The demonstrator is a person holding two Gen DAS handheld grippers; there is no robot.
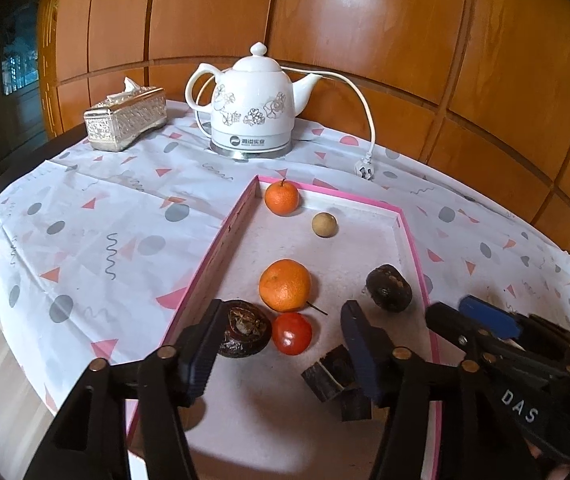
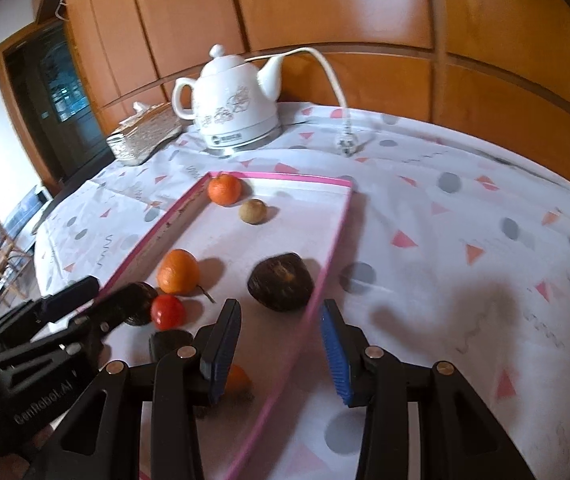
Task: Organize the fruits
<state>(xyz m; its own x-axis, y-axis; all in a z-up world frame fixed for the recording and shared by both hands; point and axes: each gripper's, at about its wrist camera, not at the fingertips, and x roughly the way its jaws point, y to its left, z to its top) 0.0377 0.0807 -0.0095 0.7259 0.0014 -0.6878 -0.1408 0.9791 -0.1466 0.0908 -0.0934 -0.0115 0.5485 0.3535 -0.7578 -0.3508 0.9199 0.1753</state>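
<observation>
Here's the shallow pink-rimmed white tray [image 1: 221,248] lying on the bench under its white cloth printed with pink triangles and grey dots [image 1: 97,216], and the fruit is all inside it. The left claw [image 1: 281,344] hangs low over the tray's near end with its jaws spread, nothing pinched; the dark brown wrinkled round fruit [image 1: 245,334] sits loose on the tray floor right at the inner face of its left finger, and the small red tomato [image 1: 292,333] lies between the fingers, touching neither pad. Just behind the tomato sits the large orange [image 1: 285,285], with a smaller orange [image 1: 281,198] up in the far corner and a pale tan round fruit [image 1: 324,225] near it. A second dark brown fruit [image 1: 389,288] rests by the right rim. The right claw [image 2: 281,350] straddles that right rim, jaws apart and empty. Beyond the tray stand a white ceramic electric kettle [image 1: 251,108] and a silver embossed tissue box [image 1: 125,120].
</observation>
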